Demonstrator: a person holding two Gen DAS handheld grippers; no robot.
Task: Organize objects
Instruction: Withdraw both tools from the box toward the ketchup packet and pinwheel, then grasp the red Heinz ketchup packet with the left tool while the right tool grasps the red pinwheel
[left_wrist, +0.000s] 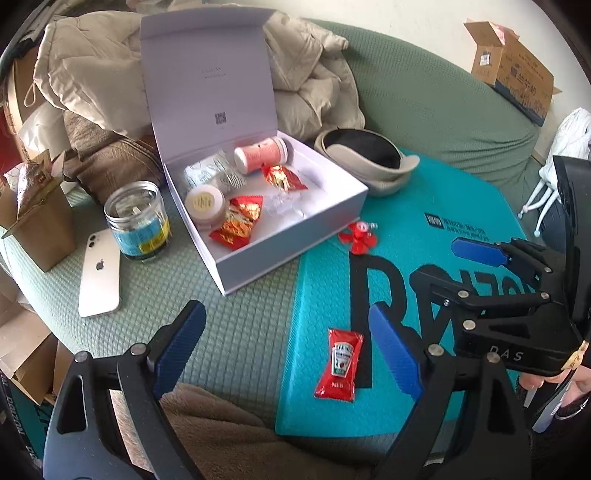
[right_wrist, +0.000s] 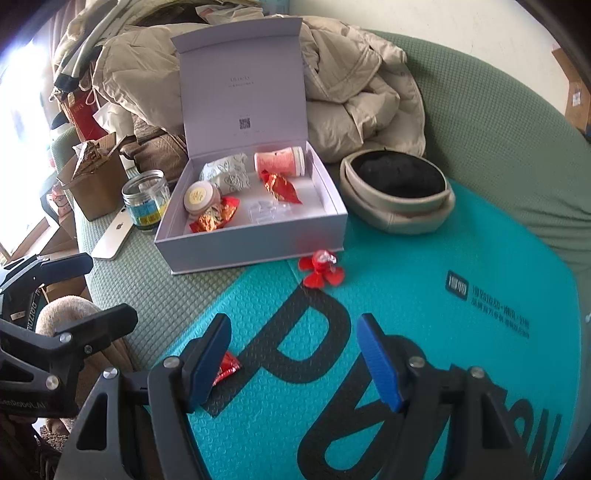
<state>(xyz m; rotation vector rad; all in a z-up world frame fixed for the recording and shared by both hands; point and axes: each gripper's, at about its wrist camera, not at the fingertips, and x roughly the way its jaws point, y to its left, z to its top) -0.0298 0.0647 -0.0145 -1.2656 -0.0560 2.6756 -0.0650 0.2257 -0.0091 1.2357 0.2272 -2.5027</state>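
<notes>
An open white box holds a pink bottle, a round tin, red snack packets and a white pouch. A ketchup packet lies on the teal mat, just left of my left gripper's right finger; it shows partly behind my right gripper's left finger. A red wrapped candy lies in front of the box. My left gripper is open and empty. My right gripper is open and empty above the mat.
A glass jar, a white phone and a brown paper box stand left of the white box. A beige hat lies right of it. Jackets pile behind on the green sofa.
</notes>
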